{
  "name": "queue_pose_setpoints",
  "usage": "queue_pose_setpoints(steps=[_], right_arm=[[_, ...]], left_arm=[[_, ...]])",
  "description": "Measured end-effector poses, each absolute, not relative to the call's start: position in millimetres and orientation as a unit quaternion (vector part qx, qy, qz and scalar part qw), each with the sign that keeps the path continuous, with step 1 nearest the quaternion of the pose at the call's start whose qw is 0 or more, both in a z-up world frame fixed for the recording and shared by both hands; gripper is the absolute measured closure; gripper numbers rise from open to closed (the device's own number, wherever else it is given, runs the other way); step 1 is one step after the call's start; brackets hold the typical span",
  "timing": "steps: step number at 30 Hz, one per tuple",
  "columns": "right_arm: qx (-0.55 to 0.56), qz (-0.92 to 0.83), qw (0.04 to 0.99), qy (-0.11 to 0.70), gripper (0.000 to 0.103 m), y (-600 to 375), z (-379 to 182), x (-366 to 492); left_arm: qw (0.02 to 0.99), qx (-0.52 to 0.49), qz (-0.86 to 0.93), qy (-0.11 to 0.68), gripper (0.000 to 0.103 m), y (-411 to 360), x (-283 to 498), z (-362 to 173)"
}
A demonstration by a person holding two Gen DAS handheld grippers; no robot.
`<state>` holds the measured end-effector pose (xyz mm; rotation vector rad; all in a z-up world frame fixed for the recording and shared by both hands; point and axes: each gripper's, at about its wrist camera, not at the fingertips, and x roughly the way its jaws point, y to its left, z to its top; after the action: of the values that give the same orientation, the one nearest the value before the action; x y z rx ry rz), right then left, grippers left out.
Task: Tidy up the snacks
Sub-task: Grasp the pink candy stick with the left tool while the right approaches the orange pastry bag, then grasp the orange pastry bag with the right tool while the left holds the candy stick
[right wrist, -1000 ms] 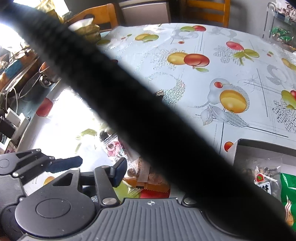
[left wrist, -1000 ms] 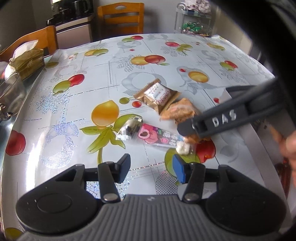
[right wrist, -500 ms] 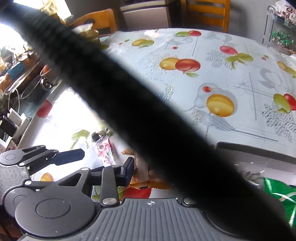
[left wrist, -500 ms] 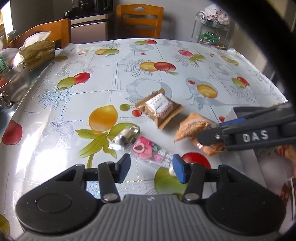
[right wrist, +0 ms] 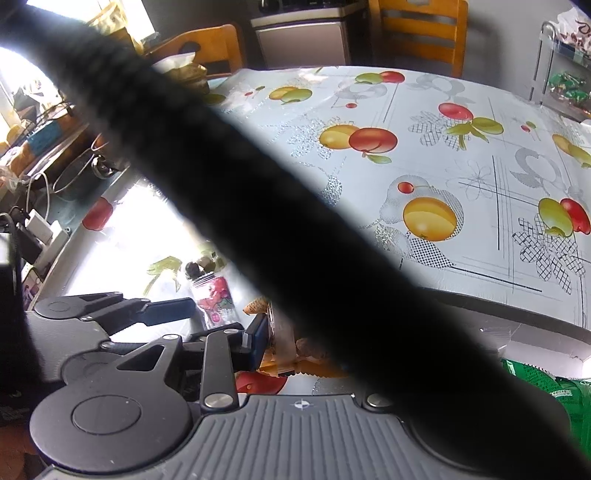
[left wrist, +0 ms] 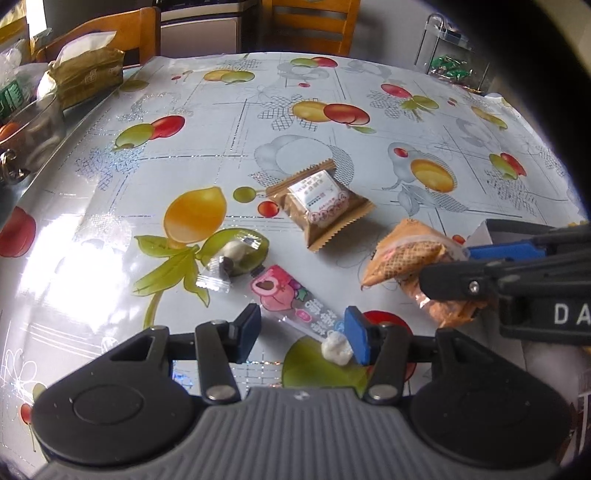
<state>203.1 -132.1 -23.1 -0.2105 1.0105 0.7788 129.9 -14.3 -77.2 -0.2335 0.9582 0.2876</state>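
On the fruit-print tablecloth lie a brown biscuit packet, a small clear-wrapped candy and a pink candy stick pack. My left gripper stands open, low over the near end of the pink pack, with the pads apart from it. My right gripper comes in from the right, shut on an orange waffle-snack packet raised a little off the cloth. In the right wrist view only its left finger shows against the packet. A black strap hides the other finger.
A white box holding a green packet sits at the table's right edge. At the far left are a tissue pack and a glass jar. Wooden chairs and a wire rack stand behind.
My right gripper has closed on the orange packet and carried it up and to the right. My left gripper has rolled and slid over toward the pink pack.
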Motion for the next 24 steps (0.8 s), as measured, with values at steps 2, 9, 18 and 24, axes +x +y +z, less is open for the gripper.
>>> queue_pose_setpoints(steps=[2, 9, 18, 24], right_arm=[[-0.098, 0.364, 0.799, 0.469, 0.065, -132.9, -21.3, 202.7], [-0.099, 0.363, 0.801, 0.466, 0.065, -138.8, -18.5, 202.6], [-0.097, 0.36, 0.804, 0.463, 0.065, -140.4, -15.7, 199.8], [-0.094, 0.358, 0.808, 0.458, 0.065, -139.9, -11.6, 195.8]], left_arm=[[0.873, -0.106, 0.135, 0.456, 0.054, -17.5, 131.2, -77.8], [0.883, -0.102, 0.105, 0.446, 0.092, -21.2, 131.3, -77.6], [0.891, -0.101, 0.077, 0.436, 0.103, -20.0, 123.8, -69.2], [0.895, -0.091, 0.076, 0.429, 0.103, -19.1, 117.5, -62.1]])
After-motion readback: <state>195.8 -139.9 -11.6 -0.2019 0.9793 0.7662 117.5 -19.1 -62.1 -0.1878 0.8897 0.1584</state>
